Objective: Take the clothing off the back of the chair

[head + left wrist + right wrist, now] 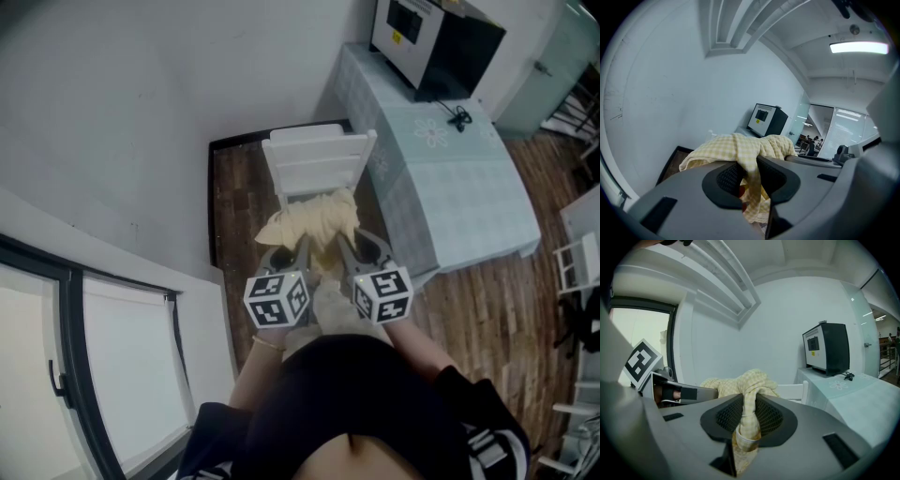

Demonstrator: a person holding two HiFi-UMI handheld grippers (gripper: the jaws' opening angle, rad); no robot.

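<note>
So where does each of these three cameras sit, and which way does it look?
Head view: on the person's head, looking down at chair, cloth, left gripper, right gripper, forearms.
Left gripper view: rides the left gripper, facing along jaws clamping cloth.
Right gripper view: same on the right gripper.
All share the cloth.

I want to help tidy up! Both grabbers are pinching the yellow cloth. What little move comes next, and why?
Probably draw both grippers a little toward the person, jaws shut. The left gripper and right gripper each pinch a fold of the yellow checked clothing, which hangs bunched very near the white chair.
</note>
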